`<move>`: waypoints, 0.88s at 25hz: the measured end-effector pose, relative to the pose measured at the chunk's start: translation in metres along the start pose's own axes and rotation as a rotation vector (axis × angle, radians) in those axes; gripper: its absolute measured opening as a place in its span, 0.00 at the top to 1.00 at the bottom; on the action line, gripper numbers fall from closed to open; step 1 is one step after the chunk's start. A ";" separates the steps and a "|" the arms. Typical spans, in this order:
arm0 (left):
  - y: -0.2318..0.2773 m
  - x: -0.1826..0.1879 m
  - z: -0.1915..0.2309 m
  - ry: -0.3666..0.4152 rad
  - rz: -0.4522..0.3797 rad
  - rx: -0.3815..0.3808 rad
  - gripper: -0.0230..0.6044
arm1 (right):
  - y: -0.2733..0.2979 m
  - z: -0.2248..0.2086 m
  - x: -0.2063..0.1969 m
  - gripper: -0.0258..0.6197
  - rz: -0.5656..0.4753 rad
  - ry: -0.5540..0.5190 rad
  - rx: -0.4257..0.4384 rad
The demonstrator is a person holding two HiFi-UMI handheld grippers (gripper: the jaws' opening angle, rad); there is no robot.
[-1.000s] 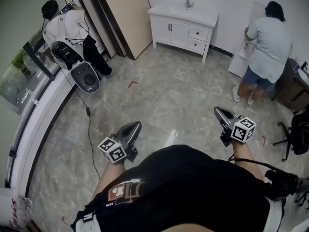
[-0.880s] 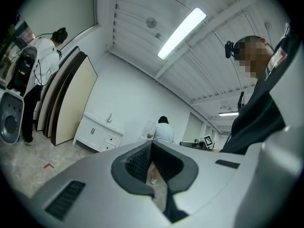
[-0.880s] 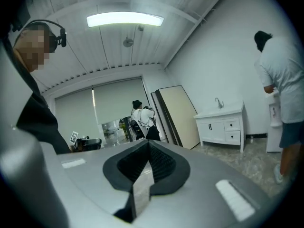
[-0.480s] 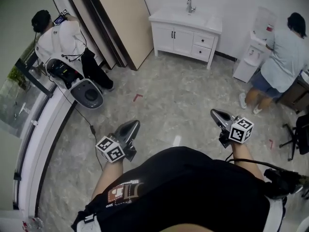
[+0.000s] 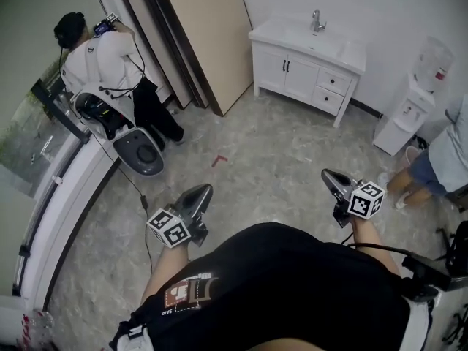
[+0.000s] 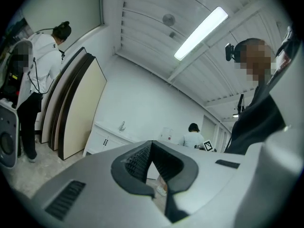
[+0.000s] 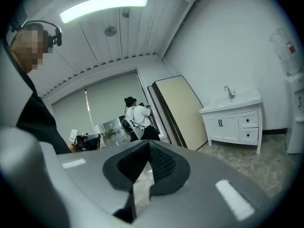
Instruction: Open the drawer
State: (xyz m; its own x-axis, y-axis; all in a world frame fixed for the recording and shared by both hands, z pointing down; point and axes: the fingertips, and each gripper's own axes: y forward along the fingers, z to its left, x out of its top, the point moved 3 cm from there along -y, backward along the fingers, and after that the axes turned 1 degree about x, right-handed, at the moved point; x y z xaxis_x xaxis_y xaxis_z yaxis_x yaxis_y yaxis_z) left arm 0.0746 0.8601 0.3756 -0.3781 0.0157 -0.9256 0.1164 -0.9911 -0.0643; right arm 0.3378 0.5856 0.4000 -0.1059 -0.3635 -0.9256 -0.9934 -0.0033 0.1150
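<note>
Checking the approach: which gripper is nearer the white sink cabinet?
Right. The right gripper is roughly in front of the sink cabinet, well short of it; the left gripper is farther, off toward the leaning boards.
</note>
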 end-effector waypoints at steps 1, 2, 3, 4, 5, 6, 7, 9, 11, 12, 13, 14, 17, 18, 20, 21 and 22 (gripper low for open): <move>0.012 0.004 0.004 -0.003 -0.010 0.017 0.98 | 0.009 -0.017 0.010 0.96 0.015 -0.003 0.012; 0.024 0.008 0.008 0.001 -0.014 0.033 0.98 | 0.019 -0.033 0.021 0.96 0.028 -0.014 0.028; 0.036 0.011 0.014 0.007 -0.015 0.051 0.98 | 0.029 -0.049 0.033 0.96 0.035 -0.029 0.047; 0.050 0.015 0.021 0.011 -0.020 0.071 0.98 | 0.039 -0.065 0.046 0.96 0.037 -0.042 0.066; 0.065 0.019 0.029 0.008 -0.032 0.091 0.98 | 0.050 -0.082 0.059 0.96 0.036 -0.053 0.084; 0.082 0.022 0.036 0.001 -0.047 0.105 0.98 | 0.061 -0.098 0.072 0.96 0.034 -0.061 0.100; 0.098 0.025 0.041 -0.004 -0.058 0.110 0.98 | 0.071 -0.112 0.083 0.96 0.033 -0.068 0.115; 0.126 0.025 0.046 -0.002 -0.053 0.105 0.98 | 0.090 -0.135 0.097 0.96 0.038 -0.073 0.138; 0.142 0.023 0.055 0.003 -0.032 0.102 0.98 | 0.107 -0.150 0.100 0.96 0.055 -0.064 0.154; 0.146 0.022 0.064 0.002 -0.027 0.103 0.98 | 0.114 -0.157 0.099 0.96 0.064 -0.058 0.159; 0.150 0.023 0.075 -0.003 -0.025 0.108 0.98 | 0.122 -0.164 0.099 0.96 0.072 -0.054 0.160; 0.154 0.026 0.087 -0.012 -0.026 0.116 0.98 | 0.131 -0.172 0.100 0.96 0.078 -0.049 0.155; 0.171 0.040 0.134 -0.041 -0.023 0.125 0.98 | 0.163 -0.198 0.110 0.96 0.075 -0.029 0.114; 0.179 0.044 0.151 -0.047 -0.018 0.116 0.98 | 0.175 -0.205 0.114 0.96 0.070 -0.026 0.096; 0.195 0.056 0.187 -0.055 -0.010 0.083 0.98 | 0.201 -0.216 0.125 0.96 0.058 -0.026 0.059; 0.204 0.065 0.206 -0.058 -0.007 0.063 0.98 | 0.215 -0.220 0.132 0.96 0.050 -0.027 0.043; 0.214 0.075 0.224 -0.057 -0.004 0.040 0.98 | 0.230 -0.222 0.139 0.96 0.040 -0.030 0.030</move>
State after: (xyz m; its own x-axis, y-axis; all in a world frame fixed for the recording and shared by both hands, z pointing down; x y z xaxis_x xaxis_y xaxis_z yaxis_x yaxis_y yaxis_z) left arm -0.1348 0.6198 0.3761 -0.4307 0.0135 -0.9024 0.0785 -0.9955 -0.0523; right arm 0.1047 0.3277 0.3777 -0.1467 -0.3347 -0.9308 -0.9891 0.0390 0.1419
